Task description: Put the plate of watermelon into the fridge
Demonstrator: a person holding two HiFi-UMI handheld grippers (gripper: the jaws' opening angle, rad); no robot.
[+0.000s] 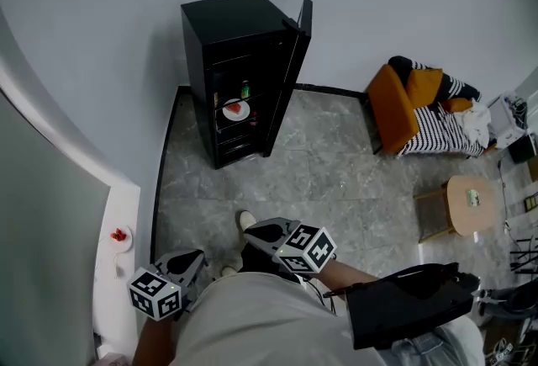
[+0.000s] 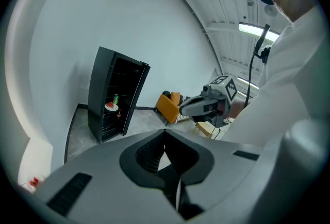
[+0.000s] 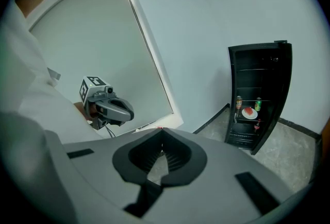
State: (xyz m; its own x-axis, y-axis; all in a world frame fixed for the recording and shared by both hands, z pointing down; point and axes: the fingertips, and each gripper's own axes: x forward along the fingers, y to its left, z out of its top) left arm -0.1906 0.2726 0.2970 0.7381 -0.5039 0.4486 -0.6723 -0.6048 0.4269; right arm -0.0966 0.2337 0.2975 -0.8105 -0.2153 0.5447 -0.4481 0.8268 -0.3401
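Fridge point(image 1: 231, 28), black and narrow, stands against the white wall with its door point(image 1: 301, 26) swung open. The plate of watermelon point(image 1: 236, 110) rests on a middle shelf inside, with a green can point(image 1: 245, 90) just behind it. Well apart from it, close to the person's body, the left gripper point(image 2: 166, 155) has its jaws clenched together on nothing. The right gripper point(image 3: 161, 158) is likewise closed and empty. On the white ledge point(image 1: 126, 204) at the left lies a small dish point(image 1: 120, 236) with something red, perhaps more fruit. An orange armchair point(image 1: 391, 108) stands beyond the fridge to the right.
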